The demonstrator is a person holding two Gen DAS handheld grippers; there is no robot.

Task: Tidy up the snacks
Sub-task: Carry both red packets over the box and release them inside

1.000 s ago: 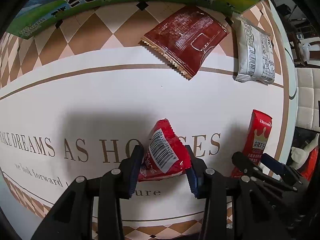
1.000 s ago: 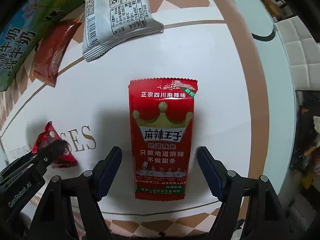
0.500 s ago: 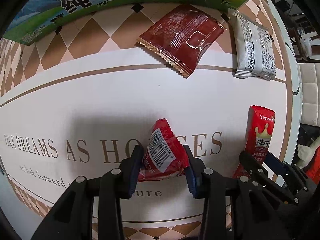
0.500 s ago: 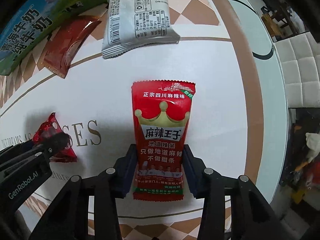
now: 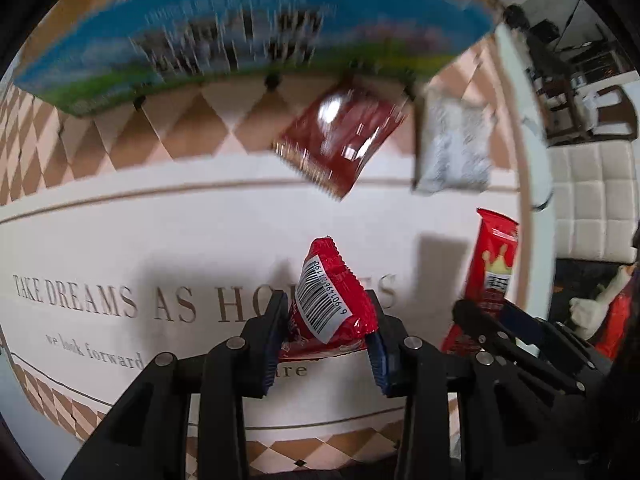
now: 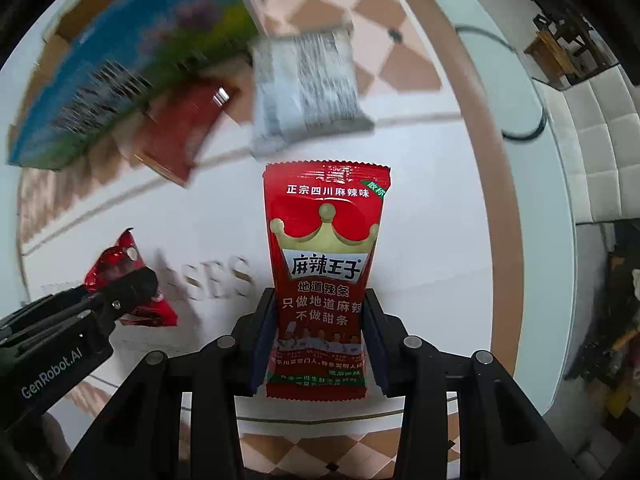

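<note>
Pickup step: left tongs (image 5: 328, 334) pinch the small red pack (image 5: 326, 300), right tongs (image 6: 318, 334) pinch the crown pack (image 6: 322, 264), both seemingly just off the tabletop (image 5: 180, 240). Next: carry them to the blurred box (image 5: 240, 32), probably the bin.

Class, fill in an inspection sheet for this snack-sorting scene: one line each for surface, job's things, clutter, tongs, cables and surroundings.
Surface: white tabletop with gold lettering and a brown diamond border.
Job's things: small red packet and crown-printed red packet are gripped; dark red packet and grey packet lie near the blue-green carton, all three blurred.
Clutter: nothing seen.
Tongs: left tongs shut on the small red packet; right tongs shut on the crown-printed red packet.
Cables: nothing seen.
Surroundings: white tufted seat, dark furniture behind.
</note>
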